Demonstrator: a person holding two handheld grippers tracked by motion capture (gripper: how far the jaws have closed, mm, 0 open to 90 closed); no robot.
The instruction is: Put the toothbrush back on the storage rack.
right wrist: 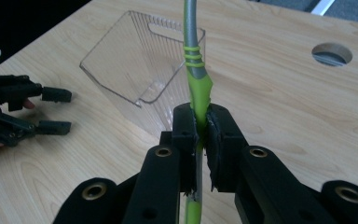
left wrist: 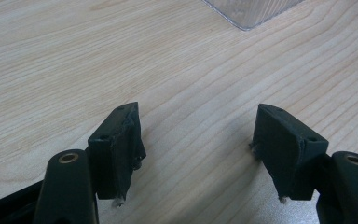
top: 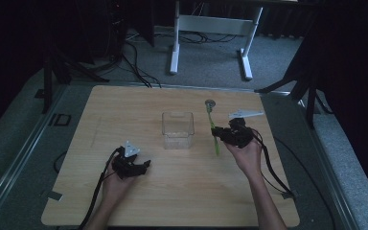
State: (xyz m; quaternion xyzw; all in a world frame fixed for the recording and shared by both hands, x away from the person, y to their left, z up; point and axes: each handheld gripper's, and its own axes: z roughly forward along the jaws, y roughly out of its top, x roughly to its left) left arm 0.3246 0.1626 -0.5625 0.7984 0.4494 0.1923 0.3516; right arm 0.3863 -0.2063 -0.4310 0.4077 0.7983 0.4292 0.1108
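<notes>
**Green-handled tool pinched beside clear container**

Dim room, grey carpet, white desk legs [top: 175, 45] behind a light wooden table [top: 124, 103]. Landmark: clear plastic container [top: 177, 129], upright near the table's middle, open at the top, ribbed walls, nothing visible inside.

Right claw [top: 222, 134] sits just right of the container, held in the person's right hand [top: 245, 154]. Its jaws are pressed together on a green-handled tool [top: 212, 129], gripping the green part of the handle. In the right gripper view the tool's grey shaft [right wrist: 189, 28] runs up past the container's rim [right wrist: 168, 23]. From above, the tool's round head [top: 210, 103] lies beyond the container's right rear corner.

Left claw [top: 146, 165] is in front and left of the container, well apart from it. Jaws spread wide, nothing between them, low over bare wood; the container's corner [left wrist: 249, 14] shows ahead.

A round hole [right wrist: 332, 53] in the table lies right of the container in the right gripper view.
</notes>
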